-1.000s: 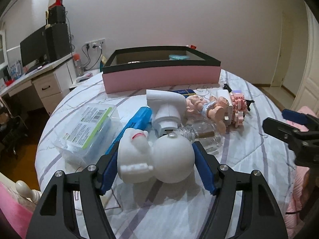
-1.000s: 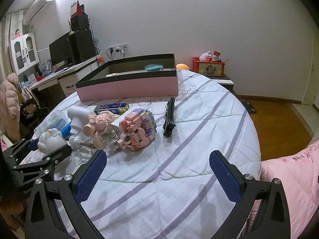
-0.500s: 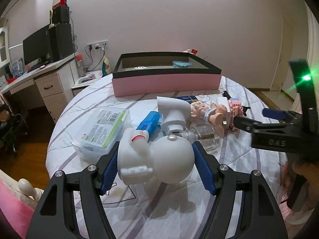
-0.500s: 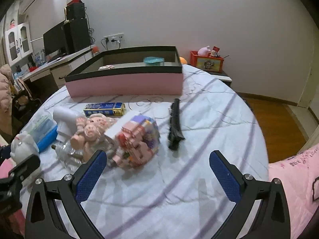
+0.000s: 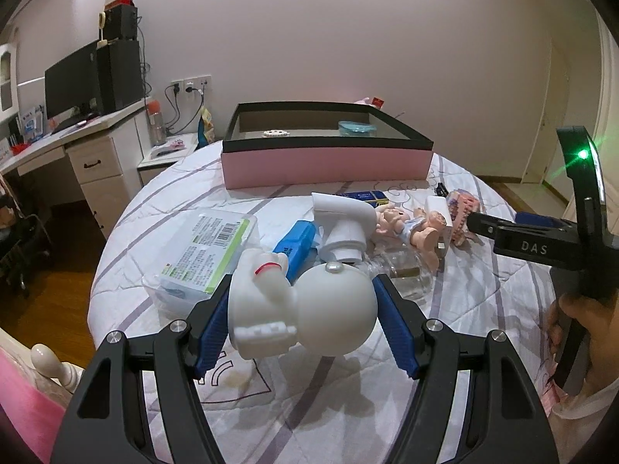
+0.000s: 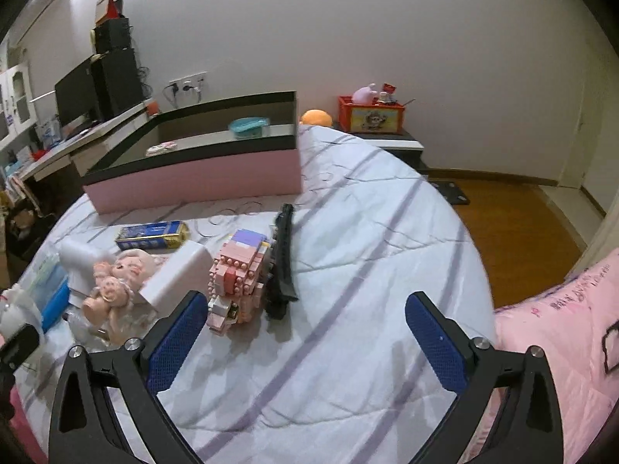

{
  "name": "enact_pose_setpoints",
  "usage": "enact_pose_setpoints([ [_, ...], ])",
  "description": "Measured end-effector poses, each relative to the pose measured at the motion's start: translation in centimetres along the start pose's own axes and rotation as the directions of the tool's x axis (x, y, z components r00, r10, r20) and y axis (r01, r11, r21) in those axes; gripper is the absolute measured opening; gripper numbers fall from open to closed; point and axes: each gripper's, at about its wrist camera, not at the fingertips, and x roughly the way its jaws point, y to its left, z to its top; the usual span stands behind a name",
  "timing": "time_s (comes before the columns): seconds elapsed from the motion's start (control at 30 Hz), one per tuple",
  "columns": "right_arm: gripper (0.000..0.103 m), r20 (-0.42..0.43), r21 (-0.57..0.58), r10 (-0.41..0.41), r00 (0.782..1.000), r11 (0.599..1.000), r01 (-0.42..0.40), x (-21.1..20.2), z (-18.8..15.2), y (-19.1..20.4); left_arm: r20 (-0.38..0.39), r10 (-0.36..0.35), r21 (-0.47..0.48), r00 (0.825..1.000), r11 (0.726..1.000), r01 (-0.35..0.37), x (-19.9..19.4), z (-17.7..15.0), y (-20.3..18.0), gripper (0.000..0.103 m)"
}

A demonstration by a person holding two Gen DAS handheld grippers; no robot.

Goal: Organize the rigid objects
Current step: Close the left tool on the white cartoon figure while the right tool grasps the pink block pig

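Spread across the striped quilt ahead of you is a scatter of toys. Your left gripper is clamped on a white figurine: its blue pads press the body on one side and the round head on the other, and it hangs above the quilt. Just beyond it lie a clear bottle, a white pump-like piece, a blue box and, off to its left, a clear plastic case. Your right gripper stands wide apart with nothing between its pads, hovering over bare quilt; a pink brick model and a black strip lie just past its left finger, with a doll further left. Well ahead of both tools sits the pink tray with a black rim. Only the right view shows the orange bin by the wall; only the left view shows your hand on the right tool's handle.
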Motion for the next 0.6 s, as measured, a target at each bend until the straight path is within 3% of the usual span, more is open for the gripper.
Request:
enact_pose_setpoints([
  [0.1,0.090,-0.004,-0.033,0.002,1.000,0.999,-0.002,0.4,0.3,1.2,0.000,0.002,0.001,1.000,1.000,-0.002,0.0,0.0,-0.1,0.071],
  [0.13,0.074,-0.008,-0.045,-0.008,1.000,0.999,0.008,0.6,0.3,1.5,0.001,0.002,0.000,1.000,1.000,-0.002,0.0,0.0,0.0,0.071],
  [0.2,0.068,-0.001,-0.051,0.004,1.000,0.999,-0.004,0.5,0.3,2.0,0.000,-0.002,0.000,1.000,1.000,0.002,-0.1,0.0,0.0,0.071],
  [0.27,0.067,-0.004,-0.078,-0.007,1.000,0.997,0.006,0.7,0.4,2.5,-0.003,0.001,0.003,1.000,1.000,-0.001,0.0,0.0,0.0,0.071],
  [0.37,0.048,-0.044,-0.074,-0.009,0.999,0.997,0.006,1.6,0.6,2.4,-0.005,0.000,-0.005,1.000,1.000,0.000,0.1,0.0,0.2,0.071],
  [0.6,0.045,-0.077,-0.060,-0.009,0.997,0.998,0.004,2.6,1.0,1.7,0.001,-0.002,0.000,1.000,1.000,0.002,0.2,0.3,0.2,0.071],
])
